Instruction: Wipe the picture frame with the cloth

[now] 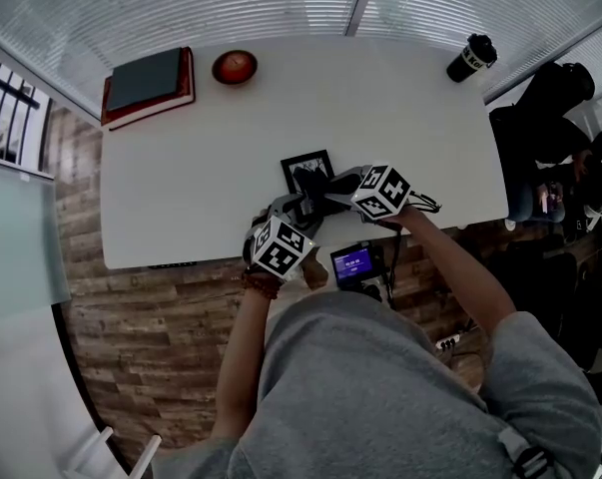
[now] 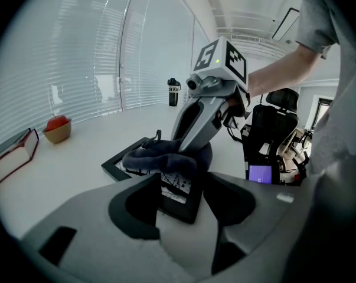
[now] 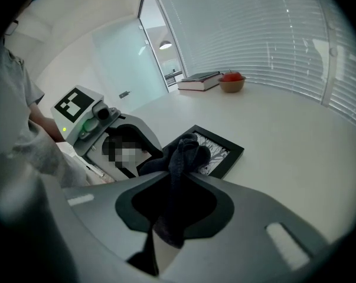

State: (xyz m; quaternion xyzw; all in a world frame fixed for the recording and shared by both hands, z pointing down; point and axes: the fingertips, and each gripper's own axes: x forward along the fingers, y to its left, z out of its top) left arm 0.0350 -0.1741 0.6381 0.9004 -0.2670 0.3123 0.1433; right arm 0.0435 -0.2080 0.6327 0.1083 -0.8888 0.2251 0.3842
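Note:
A black picture frame (image 1: 306, 171) with a black-and-white print lies on the white table (image 1: 181, 188) near its front edge. My left gripper (image 2: 178, 200) has the frame's near corner (image 2: 179, 194) between its jaws, and they are shut on that corner. My right gripper (image 3: 175, 184) is shut on a dark cloth (image 3: 186, 153). The cloth (image 2: 159, 158) is bunched on the frame's glass, under the right gripper (image 2: 188, 149). In the head view both grippers meet over the frame, left (image 1: 299, 208) and right (image 1: 316, 184). The cloth hides part of the print.
At the table's back left lie stacked books (image 1: 148, 83), beside a bowl with a red apple (image 1: 235, 67). A black tumbler (image 1: 471, 58) stands at the back right corner. A small lit screen (image 1: 354, 263) hangs below the front edge. A dark chair (image 1: 550, 118) is at the right.

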